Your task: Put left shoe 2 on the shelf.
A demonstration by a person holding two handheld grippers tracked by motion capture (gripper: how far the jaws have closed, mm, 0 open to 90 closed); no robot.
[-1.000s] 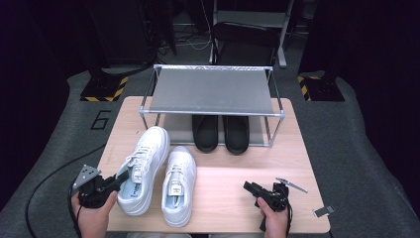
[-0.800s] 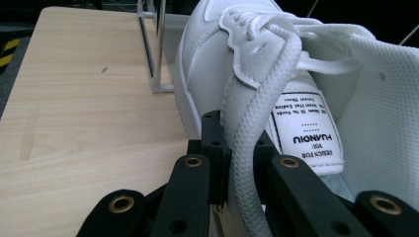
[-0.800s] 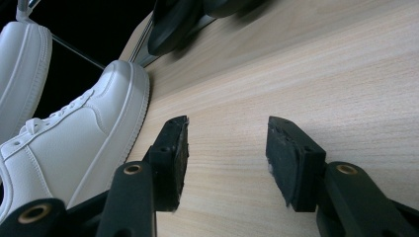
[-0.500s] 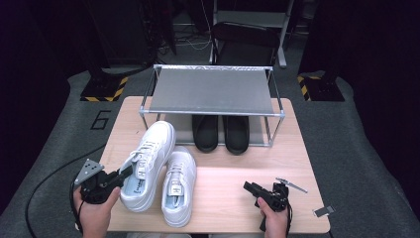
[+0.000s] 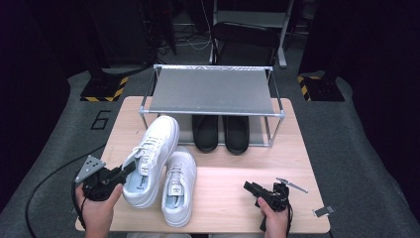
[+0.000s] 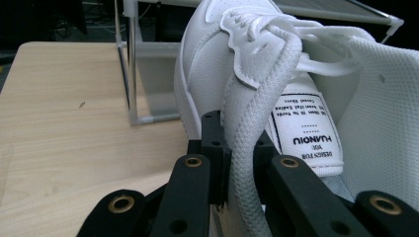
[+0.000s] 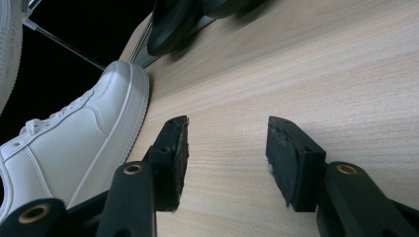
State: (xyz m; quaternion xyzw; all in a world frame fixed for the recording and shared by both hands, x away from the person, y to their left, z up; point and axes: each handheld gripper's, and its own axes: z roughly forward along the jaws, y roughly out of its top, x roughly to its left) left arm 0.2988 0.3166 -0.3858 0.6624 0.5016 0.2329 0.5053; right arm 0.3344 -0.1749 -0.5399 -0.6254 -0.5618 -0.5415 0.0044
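On a pale wooden counter (image 5: 233,183), the left gripper (image 5: 120,174) pinches the padded heel collar of a white lace-up leather sneaker (image 5: 151,158), tilted up on its side with the toe pointing toward 1 o'clock at the metal shoe rack with the grey shelf (image 5: 212,91). In the left gripper view, the braided white collar edge (image 6: 245,143) runs straight down between the two black fingers (image 6: 213,148), one finger on the outer leather and the other inside the opening, beside the printed tongue label (image 6: 306,133). The second white sneaker (image 5: 178,186) of the pair lies flat on the counter at the held shoe's 4 o'clock, touching it along the side. A pair of black slip-on shoes (image 5: 221,133) sits under the rack's shelf at 12 o'clock. At the counter's 5 o'clock, the right gripper (image 5: 253,187) rests low in the person's hand, its fingers (image 7: 173,158) spread apart over bare wood with nothing between them; the flat sneaker's toe lies at their 10 o'clock, well apart. A small metal strip (image 5: 292,185) lies on the counter just beside the right gripper, at its 3 o'clock.
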